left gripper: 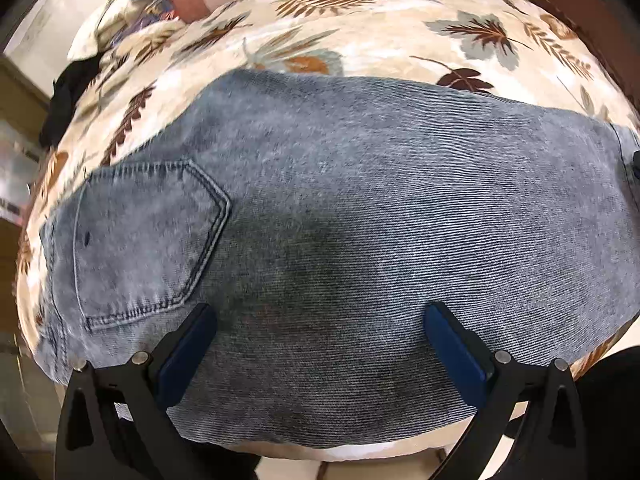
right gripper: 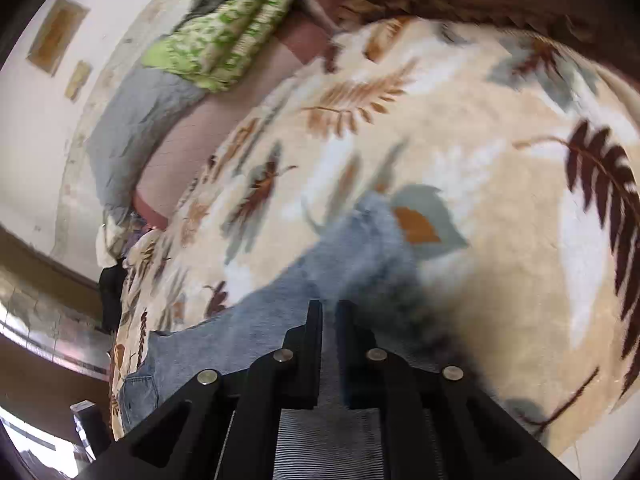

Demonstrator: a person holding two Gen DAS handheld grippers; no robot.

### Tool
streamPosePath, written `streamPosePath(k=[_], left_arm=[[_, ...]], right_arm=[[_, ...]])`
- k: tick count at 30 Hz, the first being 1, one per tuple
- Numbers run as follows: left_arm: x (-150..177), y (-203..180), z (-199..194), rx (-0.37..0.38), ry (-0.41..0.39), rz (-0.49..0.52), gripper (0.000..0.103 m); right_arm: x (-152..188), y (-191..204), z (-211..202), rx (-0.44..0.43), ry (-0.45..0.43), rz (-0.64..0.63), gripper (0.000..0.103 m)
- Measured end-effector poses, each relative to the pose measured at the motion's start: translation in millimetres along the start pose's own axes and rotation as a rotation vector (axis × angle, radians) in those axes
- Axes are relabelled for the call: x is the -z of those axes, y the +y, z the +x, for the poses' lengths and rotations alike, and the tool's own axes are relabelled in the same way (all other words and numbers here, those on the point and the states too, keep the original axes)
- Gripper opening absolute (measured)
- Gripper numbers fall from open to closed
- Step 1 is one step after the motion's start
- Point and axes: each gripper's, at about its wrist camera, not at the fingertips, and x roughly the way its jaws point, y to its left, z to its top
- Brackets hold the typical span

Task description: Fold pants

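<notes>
The left gripper [left gripper: 320, 344] hangs just above the jeans [left gripper: 340, 220], its blue pads [left gripper: 456, 354] spread wide with nothing between them. The jeans lie flat on a bed [left gripper: 360, 32] covered in a leaf-print blanket, back pocket [left gripper: 148, 240] up. The right gripper [right gripper: 329, 312] has its jaws drawn nearly together, pinching denim [right gripper: 280, 312] at the jeans' end. Farther off, a green patterned cloth [right gripper: 224, 36] lies by the wall.
</notes>
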Motion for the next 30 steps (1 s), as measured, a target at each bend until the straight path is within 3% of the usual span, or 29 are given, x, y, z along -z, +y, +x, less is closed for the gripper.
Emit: streamPosePath(k=[5,9,13,24,30], left_arm=[[3.2,0.6,2.9,-0.004,-0.012,-0.006,0.103],[7.3,15.5,8.0,0.092,0.008,-0.091,0.103],[11.7,15.3,6.7,0.090,-0.015,-0.089,0.103],[12.4,5.2,5.0,0.053,0.054,-0.153,0.103],[11.3,11.2,9.6,0.074,0.024,-0.148,0.103]], right_arm=[[9.4,28.5,11.2,0.045,0.038,-0.096,0.009],[17.8,38.8,29.3,0.085,0.107,-0.138,0.009],[23.8,42.8,44.9,0.131,0.162,-0.162,0.011],[20.2,26.6,47.3,0.061,0.198,-0.073,0.011],[22.6,32.0,48.6,0.082,0.190,-0.113,0.011]])
